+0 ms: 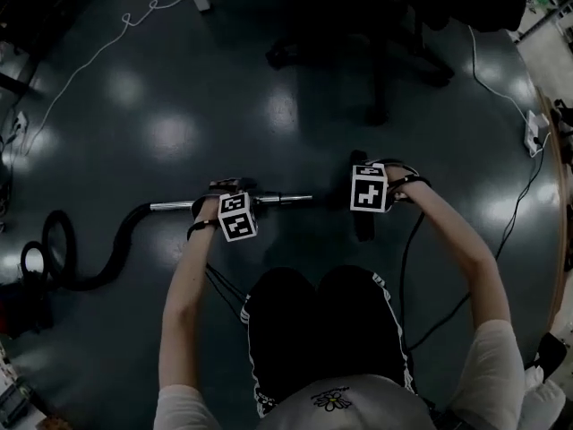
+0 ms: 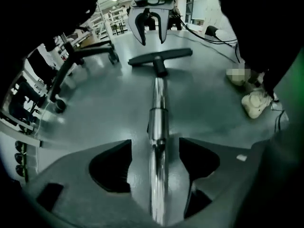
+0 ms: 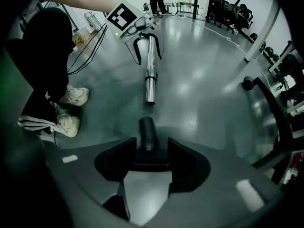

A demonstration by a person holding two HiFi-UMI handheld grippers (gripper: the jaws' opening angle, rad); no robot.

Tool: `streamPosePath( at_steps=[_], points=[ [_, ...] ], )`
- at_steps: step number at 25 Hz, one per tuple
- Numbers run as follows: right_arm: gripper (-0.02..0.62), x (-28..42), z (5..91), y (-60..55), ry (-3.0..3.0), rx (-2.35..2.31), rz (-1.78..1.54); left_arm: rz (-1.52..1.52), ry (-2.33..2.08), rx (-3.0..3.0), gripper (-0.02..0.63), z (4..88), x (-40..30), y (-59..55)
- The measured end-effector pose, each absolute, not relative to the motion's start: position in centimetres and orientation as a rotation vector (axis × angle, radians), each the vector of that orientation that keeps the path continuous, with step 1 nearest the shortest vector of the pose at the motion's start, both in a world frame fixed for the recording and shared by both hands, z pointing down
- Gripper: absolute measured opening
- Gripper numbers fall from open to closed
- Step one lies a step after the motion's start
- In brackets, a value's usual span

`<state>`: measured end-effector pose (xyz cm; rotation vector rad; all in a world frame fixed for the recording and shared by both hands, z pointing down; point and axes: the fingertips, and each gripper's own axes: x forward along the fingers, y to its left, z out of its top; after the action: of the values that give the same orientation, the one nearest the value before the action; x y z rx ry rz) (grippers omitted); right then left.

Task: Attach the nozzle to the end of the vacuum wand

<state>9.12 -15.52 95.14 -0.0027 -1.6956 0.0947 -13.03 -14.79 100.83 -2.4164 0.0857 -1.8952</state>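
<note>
Nozzle [image 3: 147, 129]: black T-shaped floor head, lying flat on the floor [image 1: 403, 88]. Its neck sits between the fingers of the right gripper [image 3: 147, 148] and points out past the tips. Those fingers stand apart with a sliver of gap on each side of the neck, so nothing is clamped.

Wand [image 3: 150, 80]: chrome tube. Its open end lies just ahead of the neck, apart from it and roughly in line. Farther back it runs lengthwise between the fingers of the left gripper [image 2: 154, 144], which are spread wide and clear of it on both sides. Hose [image 1: 116, 249] trails off behind that gripper.

Risks, as I judge them:
- Neither part is held yet, so a push would likely slide the nozzle or wand over the glossy floor rather than seat them.
- The round chrome may roll or slip in a light grip.
- A neck slightly off-axis could jam on the tube's rim.
- Hose drag could tug the wand back out.
</note>
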Motion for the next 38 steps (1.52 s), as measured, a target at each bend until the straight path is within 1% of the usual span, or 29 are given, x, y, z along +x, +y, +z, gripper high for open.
streamPosePath(
  at_steps=[2, 3, 4, 7, 8, 11, 12, 13, 16, 20, 25, 28, 35, 38],
  points=[
    [0.202, 8.9, 99.1, -16.1, -1.689, -0.022, 0.129, -1.947, 0.015, -2.381, 0.316, 104.8, -13.4, -15.1],
    [0.204, 8.8, 100.4, -15.9, -1.680, -0.043, 0.161, -1.976, -0.027, -2.382, 0.305, 105.8, -13.4, -14.9],
    [0.211, 8.8, 101.6, -15.7, -1.658, -0.069, 0.186, -2.000, -0.060, -2.396, 0.256, 106.2, -13.4, -14.8],
    [0.235, 9.7, 104.1, -15.2, -1.528, -0.157, 0.149, -2.020, -0.068, -2.442, 0.247, 106.2, -13.2, -15.1],
    [0.202, 9.8, 104.5, -14.8, -1.503, -0.180, 0.119, -2.020, -0.060, -2.450, 0.245, 106.2, -13.1, -15.0],
    [0.198, 9.6, 104.4, -14.4, -1.574, -0.152, 0.036, -1.996, -0.020, -2.506, 0.233, 106.3, -13.0, -14.7],
    [0.198, 9.4, 104.1, -14.5, -1.633, -0.102, 0.030, -1.969, 0.000, -2.551, 0.195, 106.1, -13.0, -14.6],
    [0.196, 9.2, 103.7, -14.6, -1.698, -0.042, 0.037, -1.939, 0.015, -2.594, 0.190, 106.0, -13.0, -14.3],
    [0.196, 8.0, 101.9, -14.4, -1.840, 0.089, 0.075, -1.868, -0.003, -2.641, 0.189, 105.1, -12.6, -13.3],
    [0.196, 5.8, 101.0, -13.7, -1.863, 0.075, -0.047, -1.767, 0.047, -2.715, 0.190, 103.1, -11.4, -14.3],
    [0.196, 6.2, 100.6, -14.2, -1.880, 0.225, 0.018, -1.773, 0.032, -2.726, 0.189, 102.7, -10.9, -13.7],
    [0.196, 6.8, 101.0, -14.6, -1.797, 0.209, -0.093, -1.754, 0.037, -2.738, 0.190, 102.3, -10.3, -13.8],
    [0.195, 6.4, 99.3, -14.6, -1.820, 0.303, -0.057, -1.731, 0.071, -2.735, 0.190, 101.6, -9.7, -14.1],
    [0.195, 5.1, 98.6, -15.4, -1.757, 0.344, -0.146, -1.731, 0.084, -2.721, 0.192, 101.2, -9.4, -14.8]
  ],
)
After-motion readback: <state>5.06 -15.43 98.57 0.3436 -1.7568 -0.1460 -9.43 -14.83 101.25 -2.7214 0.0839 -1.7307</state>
